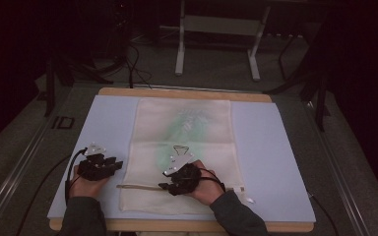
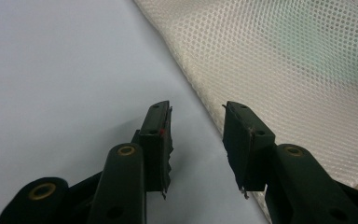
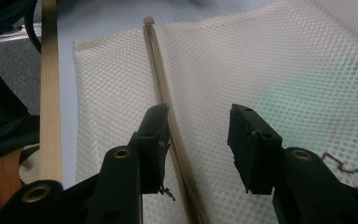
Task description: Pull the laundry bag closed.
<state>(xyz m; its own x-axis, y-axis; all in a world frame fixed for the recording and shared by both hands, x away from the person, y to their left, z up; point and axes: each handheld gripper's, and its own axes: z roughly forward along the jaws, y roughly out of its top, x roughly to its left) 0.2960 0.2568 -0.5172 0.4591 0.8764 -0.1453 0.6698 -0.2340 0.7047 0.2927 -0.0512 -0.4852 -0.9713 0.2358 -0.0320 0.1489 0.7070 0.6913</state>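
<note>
White mesh laundry bag [image 1: 182, 147] lies flat on a pale blue mat [image 1: 285, 162] over a wooden table [image 1: 187, 92], grey carpet around. Right gripper [image 3: 198, 140] gapes wide over the bag's zipper [image 3: 161, 79], gripping nothing. Left gripper [image 2: 196, 135] open, empty, beside the bag's edge.

A mesh bag [image 1: 182, 152] is spread flat on a blue mat [image 1: 275, 162] — the right gripper [image 1: 170, 186] is held over its zipper [image 1: 142, 186], the left gripper [image 1: 110, 164] beside it.

The high view looks forward and down from the person's side onto the whole table [image 1: 285, 162]. Both gripper views ride low and close, each looking along its own jaws. All three share the mesh bag [image 1: 182, 132] [image 2: 298, 65] [image 3: 270, 60], lying toward 12 o'clock.
</note>
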